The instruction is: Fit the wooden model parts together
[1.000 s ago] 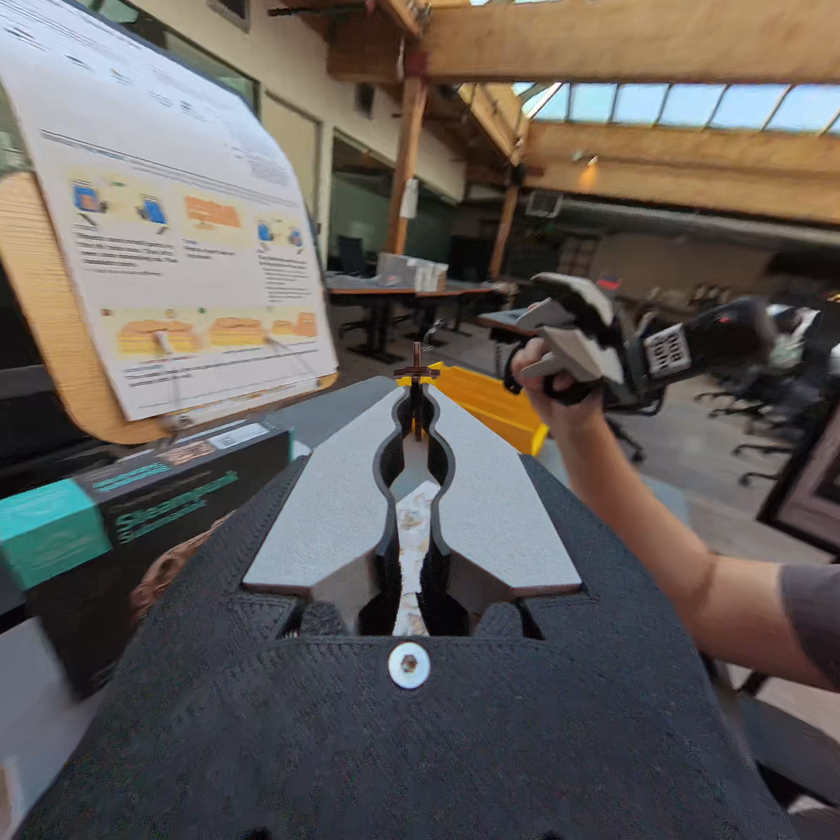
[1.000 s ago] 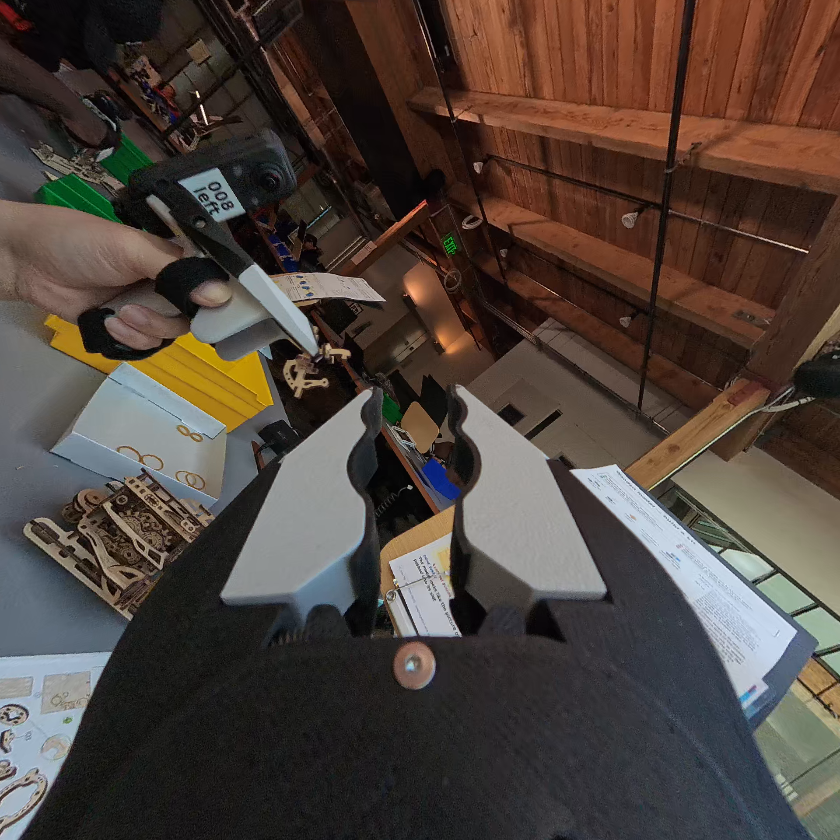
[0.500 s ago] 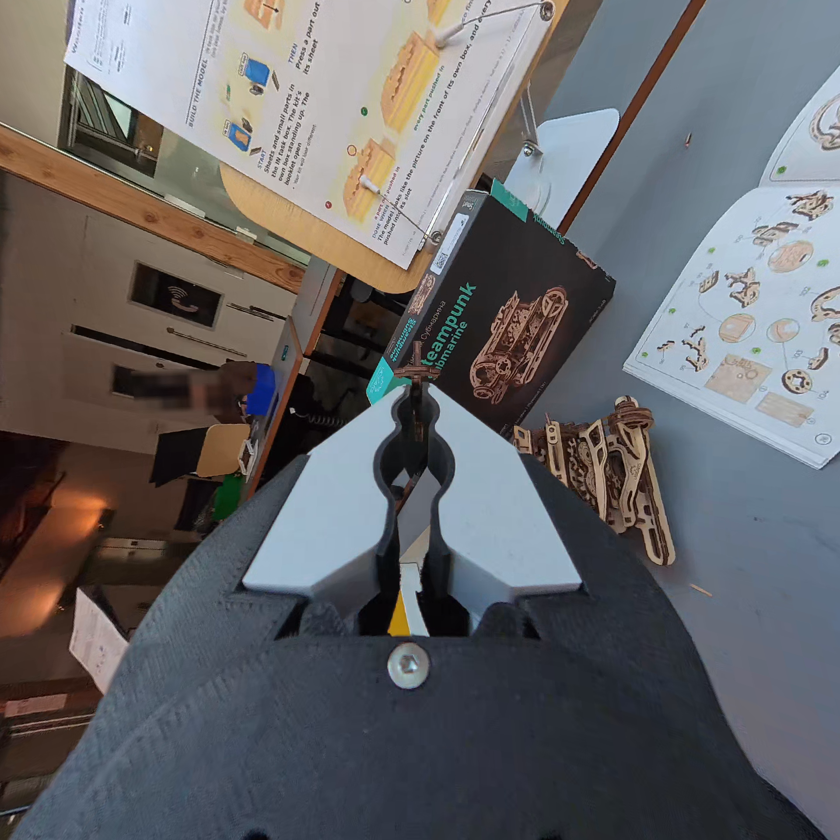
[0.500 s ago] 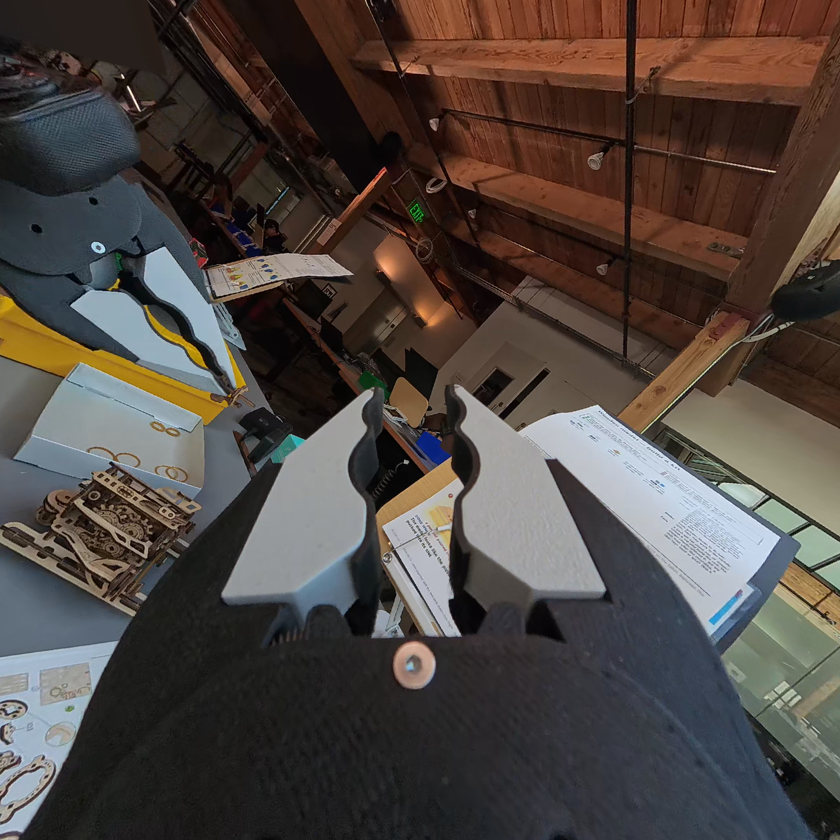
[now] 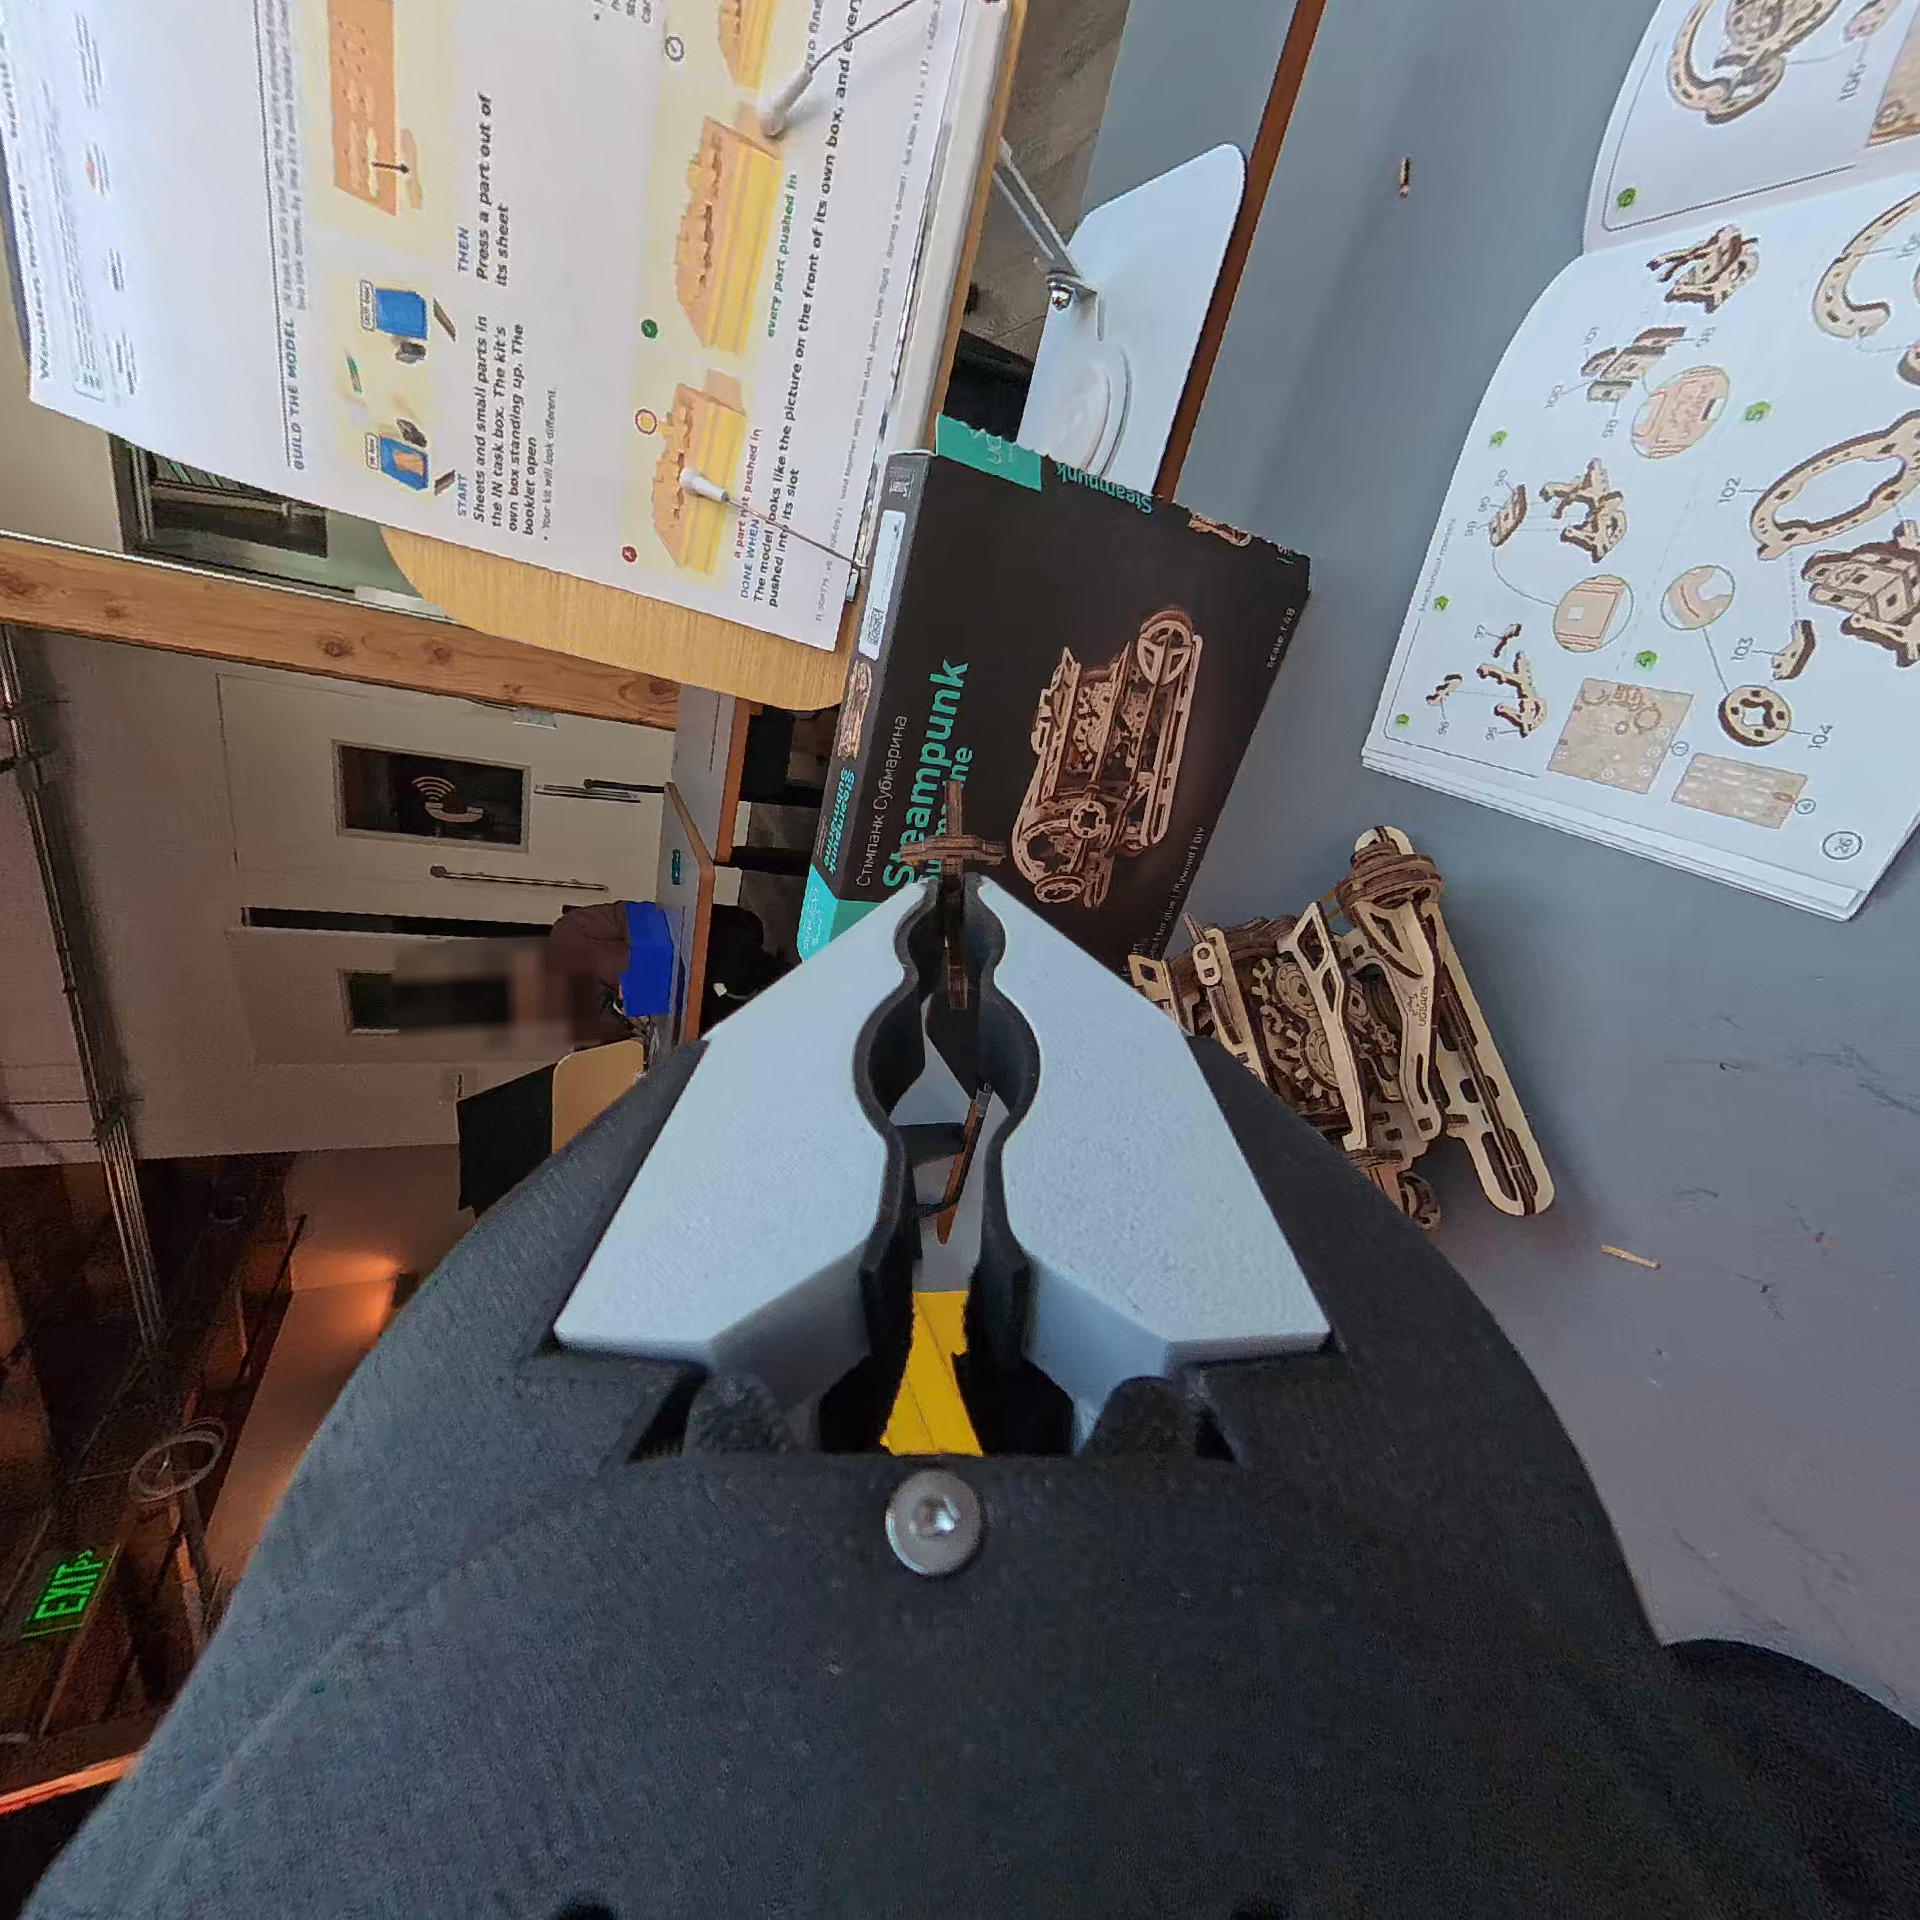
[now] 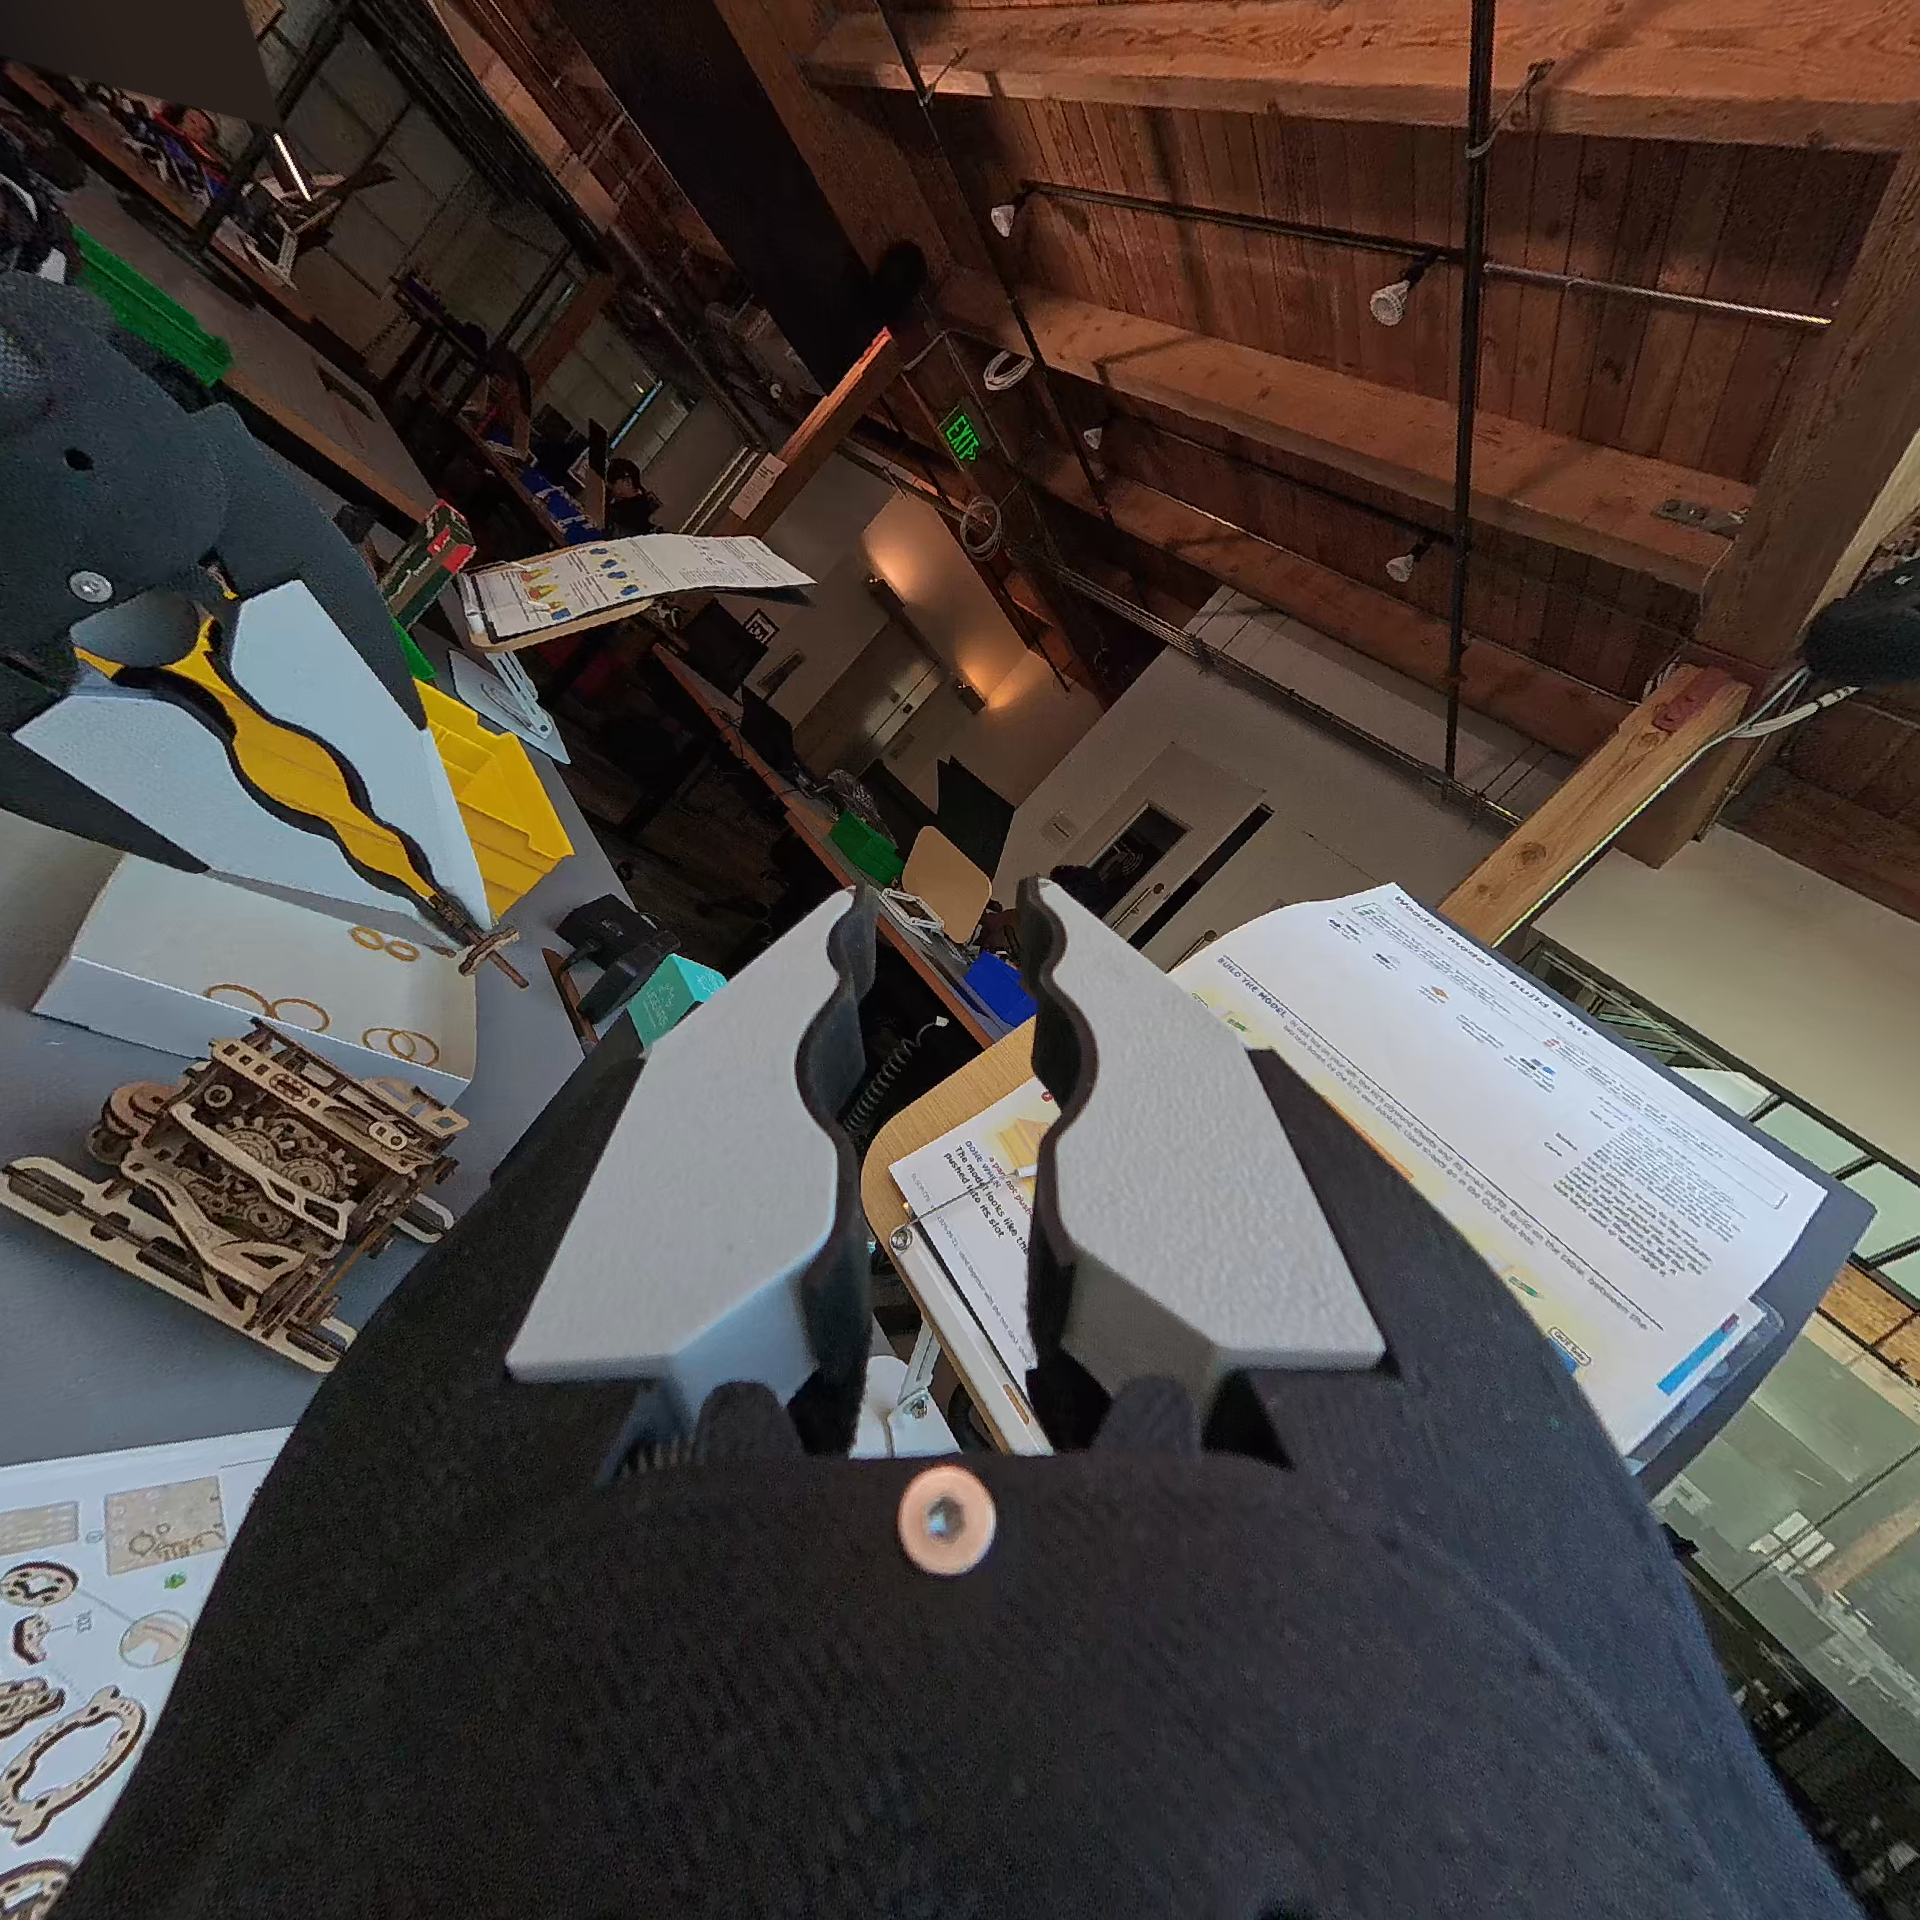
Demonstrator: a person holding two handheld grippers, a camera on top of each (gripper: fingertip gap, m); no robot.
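My left gripper (image 5: 951, 894) is shut on a small dark wooden cross-shaped part (image 5: 951, 862) that sticks out past its fingertips. It is held in the air, rolled onto its side, above and left of the half-built wooden model (image 5: 1351, 1039) on the grey table (image 5: 1714, 1299). In the right wrist view the left gripper (image 6: 457, 920) shows at the left with the part (image 6: 483, 948) at its tip, above the white box (image 6: 260, 987) and the model (image 6: 249, 1174). My right gripper (image 6: 940, 914) is open and empty, raised and pointing up past the clipboard.
The dark kit box (image 5: 1060, 717) stands behind the model. An open instruction booklet (image 5: 1683, 520) lies at the right. A clipboard with an instruction sheet (image 5: 499, 291) stands on a white stand (image 5: 1132, 312). A yellow bin (image 6: 499, 800) sits behind the white box. My right fingertips sit around 20 cm from my left ones.
The left gripper has rolled onto its side and swung from facing the room to facing the kit box and model, still holding the part. The right gripper has stayed open and shifted slightly.
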